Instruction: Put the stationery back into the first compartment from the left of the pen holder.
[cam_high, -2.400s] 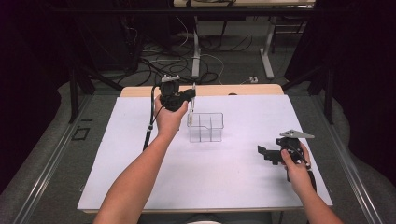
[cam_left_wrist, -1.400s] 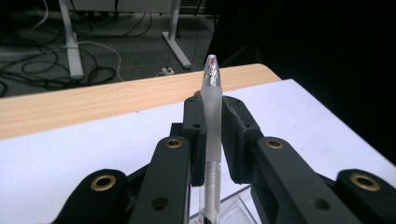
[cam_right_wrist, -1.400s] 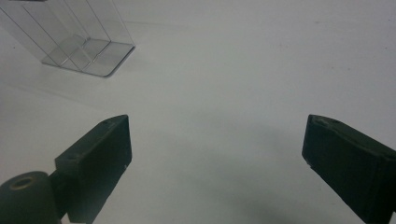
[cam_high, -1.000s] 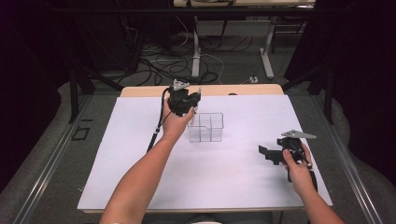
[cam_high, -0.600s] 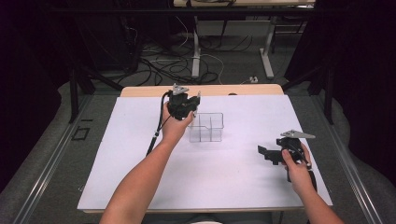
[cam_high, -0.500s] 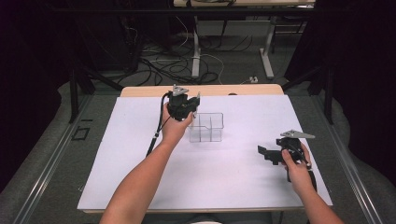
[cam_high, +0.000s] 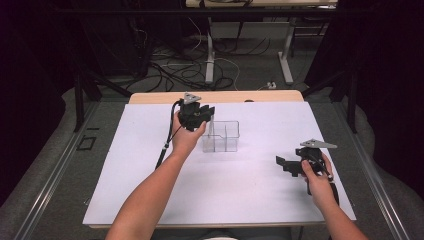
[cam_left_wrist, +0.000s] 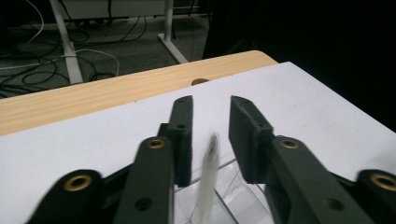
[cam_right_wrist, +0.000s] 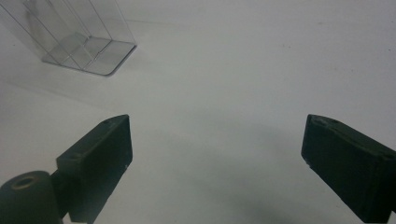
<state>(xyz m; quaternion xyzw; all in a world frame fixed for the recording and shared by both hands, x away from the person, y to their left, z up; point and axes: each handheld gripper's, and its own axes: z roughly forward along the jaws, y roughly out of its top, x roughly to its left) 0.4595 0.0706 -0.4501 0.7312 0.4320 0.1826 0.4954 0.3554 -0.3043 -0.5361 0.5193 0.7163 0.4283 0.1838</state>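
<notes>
A clear plastic box with dividers (cam_high: 220, 136) stands mid-table on the white sheet. My left gripper (cam_high: 208, 113) hovers over its back left corner. In the left gripper view its jaws (cam_left_wrist: 211, 105) have just been opening and stand slightly apart. A thin white stick (cam_left_wrist: 208, 177), blurred, is upright between them and touches neither pad, just above the box (cam_left_wrist: 224, 200). My right gripper (cam_high: 282, 162) rests low at the right of the sheet, pointing left. Its jaws (cam_right_wrist: 215, 154) are wide open with nothing between them, and the box (cam_right_wrist: 79, 42) shows far off.
The white sheet (cam_high: 150, 190) covers the table, and a wooden strip (cam_high: 240, 96) with a small hole runs along the far edge. The left gripper's black cable (cam_high: 167, 140) trails over the sheet. Floor cables and desk legs (cam_high: 210, 55) lie beyond.
My left hand has shifted right and a little nearer, from beside the box to over its back left corner. The right hand has stayed put.
</notes>
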